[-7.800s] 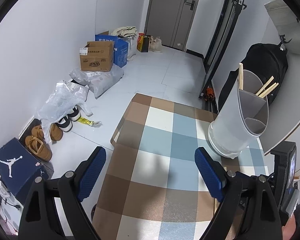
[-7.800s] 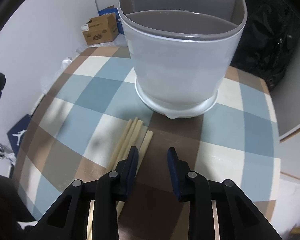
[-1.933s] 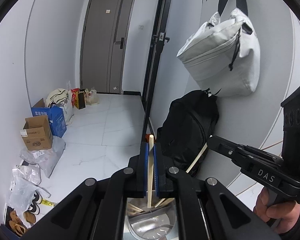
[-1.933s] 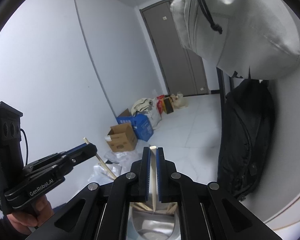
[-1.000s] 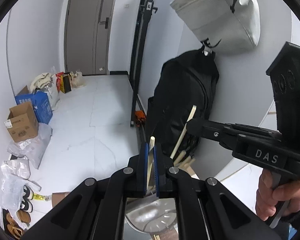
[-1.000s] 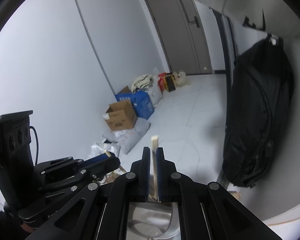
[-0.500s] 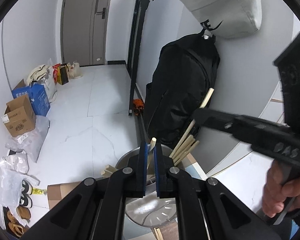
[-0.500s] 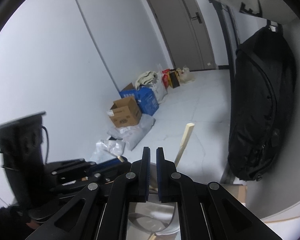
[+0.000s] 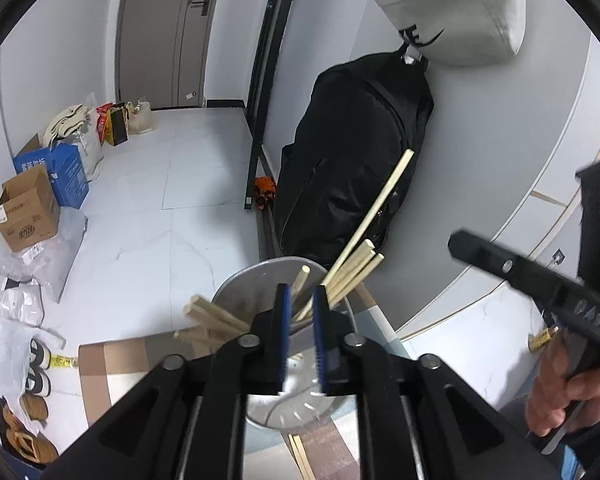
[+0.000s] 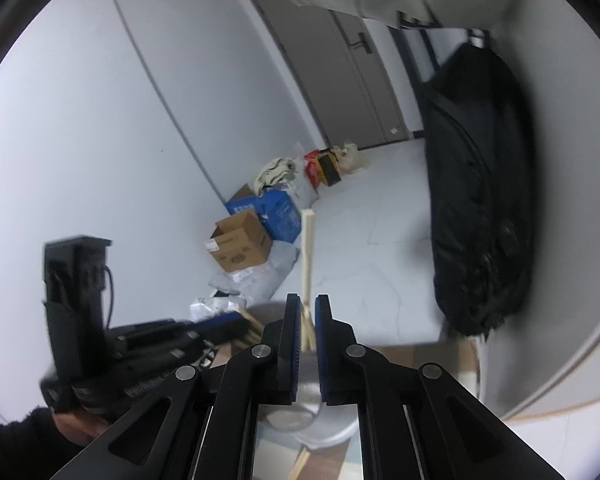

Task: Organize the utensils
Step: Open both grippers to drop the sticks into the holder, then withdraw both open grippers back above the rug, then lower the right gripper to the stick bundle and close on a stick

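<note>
pale wooden chopsticks (square-ended), leaning in holder

Both wrist cams sit close above the grey utensil holder, angled down past it toward the hallway door; each catches the other's tongs.

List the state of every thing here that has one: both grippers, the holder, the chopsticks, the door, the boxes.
left gripper: jaws just opened a little, a chopstick between them, not pinched
right gripper: nearly shut, nothing clearly gripped
utensil holder: upright, holding chopsticks
chopsticks: leaning in the holder
loose chopsticks: lying on the table
door: closed
cardboard box: flaps open
</note>
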Demonstrator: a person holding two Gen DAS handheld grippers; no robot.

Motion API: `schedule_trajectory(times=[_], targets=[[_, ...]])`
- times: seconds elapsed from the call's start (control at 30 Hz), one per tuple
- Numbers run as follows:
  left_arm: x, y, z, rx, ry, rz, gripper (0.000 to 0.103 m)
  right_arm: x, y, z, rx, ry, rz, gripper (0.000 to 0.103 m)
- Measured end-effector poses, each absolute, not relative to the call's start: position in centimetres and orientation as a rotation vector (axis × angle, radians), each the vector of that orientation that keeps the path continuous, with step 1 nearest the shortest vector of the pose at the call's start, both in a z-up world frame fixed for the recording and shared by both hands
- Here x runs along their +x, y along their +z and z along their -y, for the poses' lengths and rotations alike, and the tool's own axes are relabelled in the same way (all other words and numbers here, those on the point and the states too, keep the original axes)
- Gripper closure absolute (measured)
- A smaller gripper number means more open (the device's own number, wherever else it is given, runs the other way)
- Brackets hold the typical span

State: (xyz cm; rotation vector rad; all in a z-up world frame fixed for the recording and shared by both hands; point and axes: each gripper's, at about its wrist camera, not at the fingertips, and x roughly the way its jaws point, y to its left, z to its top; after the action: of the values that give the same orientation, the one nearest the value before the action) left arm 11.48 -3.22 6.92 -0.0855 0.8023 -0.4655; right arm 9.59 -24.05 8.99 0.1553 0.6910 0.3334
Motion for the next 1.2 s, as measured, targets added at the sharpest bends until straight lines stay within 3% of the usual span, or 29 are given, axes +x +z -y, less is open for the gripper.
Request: schedule_trajectory(times=[0.1,0.2,0.3,0.4,0.67,1.07,1.2], targets=[[9.9,7.8,3.0,-0.083,-0.434,-0.758,0.07,8.7,8.6,24.3,0.165,0.323,-0.703,0.091],[8.2,8.4,3.0,-0.071,-0.403,-0.727,0.056,7.3,8.3,24.5,0.173,0.316,-0.703,0.075],[6.4,8.6,3.1,-0.077,-0.381,-0.705,0.051,5.8,7.8,24.5,0.173,0.318,-0.695,0.066],[5.2,8.1,3.0,-0.085,-0.341,-0.698,0.041,4.3,7.3,24.3,0.167,0.325,-0.685,0.048],[2.7,5.0,3.4,-0.091,-0.275,-0.776,0.039,1.2,5.7,24.1,0.15,0.33,-0.68,0.029],[0.6,0.3,2.3,-0.153,-0.179,-0.876,0.038,-1.6,0.7,23.5,0.084,0.298,-0.82,0.025],[0.2,-0.9,1.6,-0.159,-0.154,-0.888,0.028,-0.9,-1.7,23.6,0.091,0.284,-0.924,0.03]])
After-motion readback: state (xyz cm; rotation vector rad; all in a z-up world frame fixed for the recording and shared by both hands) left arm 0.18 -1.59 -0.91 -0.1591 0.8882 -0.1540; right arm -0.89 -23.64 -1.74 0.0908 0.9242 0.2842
